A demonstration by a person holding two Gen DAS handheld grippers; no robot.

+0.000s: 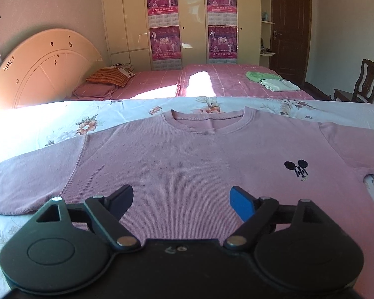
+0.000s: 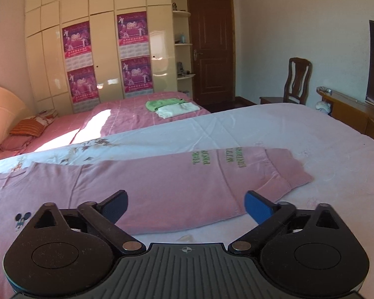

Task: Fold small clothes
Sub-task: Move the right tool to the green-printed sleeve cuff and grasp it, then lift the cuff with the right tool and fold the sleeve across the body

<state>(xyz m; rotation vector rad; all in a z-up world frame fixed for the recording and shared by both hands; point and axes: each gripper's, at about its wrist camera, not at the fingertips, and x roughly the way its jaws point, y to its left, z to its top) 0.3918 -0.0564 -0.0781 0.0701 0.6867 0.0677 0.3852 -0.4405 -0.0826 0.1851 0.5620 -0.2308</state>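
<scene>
A pink knit sweater [image 1: 187, 154] lies flat, front up, on the floral bedsheet [image 1: 62, 122], neck towards the far side, both sleeves spread out. A small black mouse logo [image 1: 296, 168] is on its chest. My left gripper [image 1: 182, 201] is open and empty, hovering over the sweater's lower body. In the right wrist view the sweater [image 2: 142, 186] stretches to its right sleeve [image 2: 261, 167], which has green lettering. My right gripper [image 2: 185, 206] is open and empty, just above the sweater's lower right edge.
A second bed with a pink cover [image 1: 224, 82] stands beyond, with folded green and white clothes [image 1: 271, 81] and pillows [image 1: 107, 77] on it. A wardrobe [image 1: 187, 20], a door [image 2: 209, 49], a wooden chair [image 2: 294, 82] and a TV bench [image 2: 349, 109] line the room.
</scene>
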